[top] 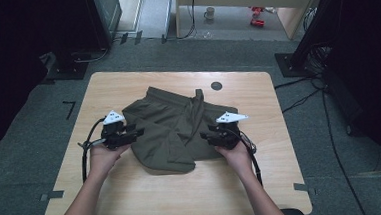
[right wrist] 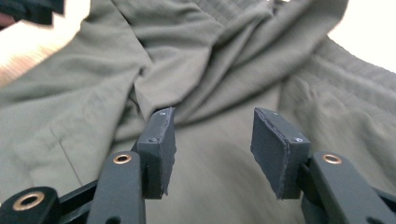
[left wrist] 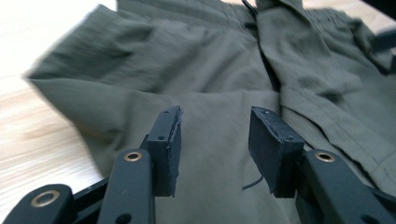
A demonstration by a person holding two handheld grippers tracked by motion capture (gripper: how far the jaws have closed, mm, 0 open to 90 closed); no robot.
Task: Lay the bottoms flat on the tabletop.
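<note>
Item: olive shorts (top: pixel 177 128), laid partly folded at the centre of the desk (top: pixel 149 195). Left gripper (top: pixel 139 132), at the garment's 9 o'clock edge, is spread with nothing pinched; right gripper (top: pixel 205 135), at 4 o'clock, likewise. Step judged: between folds, cloth released. Next called for: a fresh grasp on an edge. No brand, label or writing can be read.

Table evenly lit amid dark surroundings; both gripper views show motion blur and overexposed wood.
</note>
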